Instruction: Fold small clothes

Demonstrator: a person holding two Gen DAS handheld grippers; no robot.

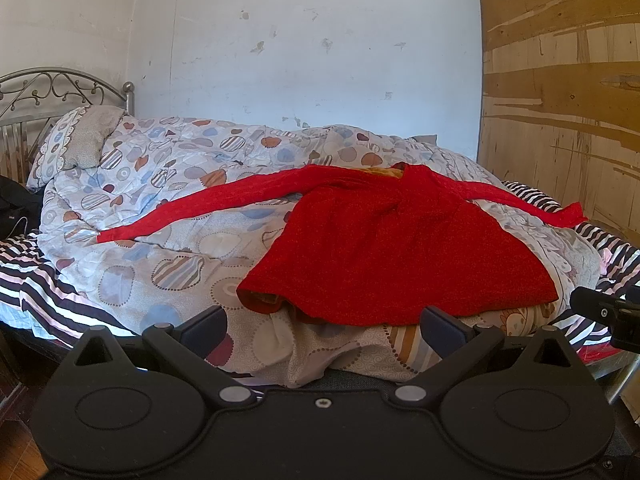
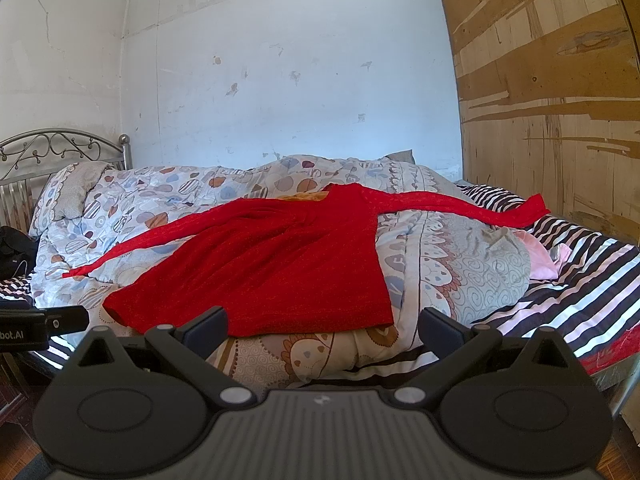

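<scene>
A red long-sleeved garment (image 1: 400, 248) lies spread flat on the patterned quilt, both sleeves stretched out to the sides; it also shows in the right wrist view (image 2: 272, 268). My left gripper (image 1: 322, 330) is open and empty, just short of the garment's near hem. My right gripper (image 2: 324, 330) is open and empty, near the hem's right corner. The right gripper's tip shows at the left view's right edge (image 1: 604, 312); the left gripper shows at the right view's left edge (image 2: 40, 326).
The patterned quilt (image 1: 168, 216) covers a bed with a striped sheet (image 2: 580, 280). A pillow (image 1: 76, 140) and metal headboard (image 1: 48, 88) are at far left. A wooden panel (image 2: 560, 100) stands on the right. A pink cloth (image 2: 540, 256) lies on the sheet.
</scene>
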